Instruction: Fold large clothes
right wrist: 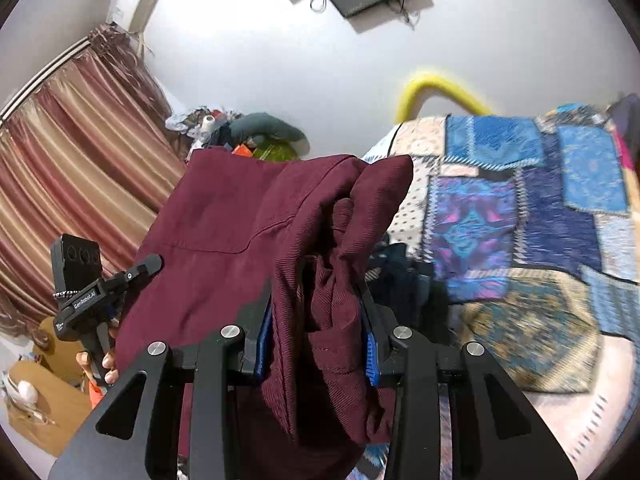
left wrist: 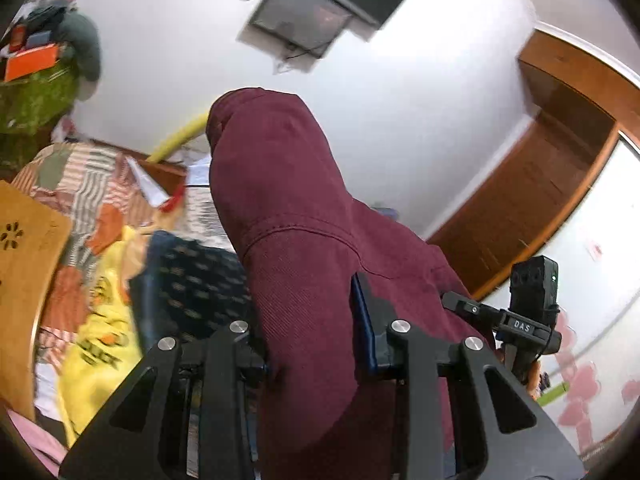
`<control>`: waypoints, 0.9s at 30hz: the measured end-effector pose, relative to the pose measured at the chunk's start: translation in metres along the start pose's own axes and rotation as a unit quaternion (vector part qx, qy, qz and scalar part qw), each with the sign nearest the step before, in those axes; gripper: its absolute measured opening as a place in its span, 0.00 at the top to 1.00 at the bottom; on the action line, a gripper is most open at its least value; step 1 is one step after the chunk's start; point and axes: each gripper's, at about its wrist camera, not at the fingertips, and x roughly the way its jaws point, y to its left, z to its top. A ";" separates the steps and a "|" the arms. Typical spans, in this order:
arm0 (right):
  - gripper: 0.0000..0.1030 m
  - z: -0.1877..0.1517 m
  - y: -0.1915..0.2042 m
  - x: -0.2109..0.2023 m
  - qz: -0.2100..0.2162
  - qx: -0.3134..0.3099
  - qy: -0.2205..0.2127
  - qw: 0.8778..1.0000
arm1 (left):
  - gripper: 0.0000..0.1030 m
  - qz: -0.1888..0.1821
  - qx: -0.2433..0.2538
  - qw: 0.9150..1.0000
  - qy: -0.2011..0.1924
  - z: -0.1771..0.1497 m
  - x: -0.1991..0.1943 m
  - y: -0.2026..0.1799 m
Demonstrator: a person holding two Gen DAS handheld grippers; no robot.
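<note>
A large maroon garment (left wrist: pixel 296 248) is held up in the air between both grippers. My left gripper (left wrist: pixel 308 320) is shut on a thick fold of it; the cloth bulges over the fingers and hides their tips. In the right wrist view the same maroon garment (right wrist: pixel 240 220) shows a pocket seam, and my right gripper (right wrist: pixel 318 320) is shut on a bunched edge of it. The right gripper's body (left wrist: pixel 528 312) shows at the right of the left wrist view. The left gripper's body (right wrist: pixel 88 304), with a hand on it, shows at the left of the right wrist view.
A bed with a blue patchwork quilt (right wrist: pixel 520 216) lies below at the right, with dark clothes (right wrist: pixel 404 276) on it. A yellow garment (left wrist: pixel 100 340), a dark dotted cloth (left wrist: pixel 192 280), a striped quilt (left wrist: pixel 88 188), a wooden board (left wrist: pixel 24 264), curtains (right wrist: pixel 68 152) and a wooden door frame (left wrist: pixel 560 152) surround.
</note>
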 end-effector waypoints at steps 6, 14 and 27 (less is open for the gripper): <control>0.69 -0.017 -0.050 0.123 -0.060 0.007 0.101 0.993 | 0.64 0.088 -0.067 0.990 0.086 -0.023 0.092 0.116; 0.58 -0.030 -0.088 0.124 -0.072 0.028 0.109 0.991 | 0.40 0.127 -0.021 0.989 0.079 -0.040 0.105 0.120; 0.57 -0.035 0.041 -0.016 -0.099 -0.098 -0.030 0.990 | 0.41 0.210 0.138 0.968 -0.019 -0.076 -0.016 -0.024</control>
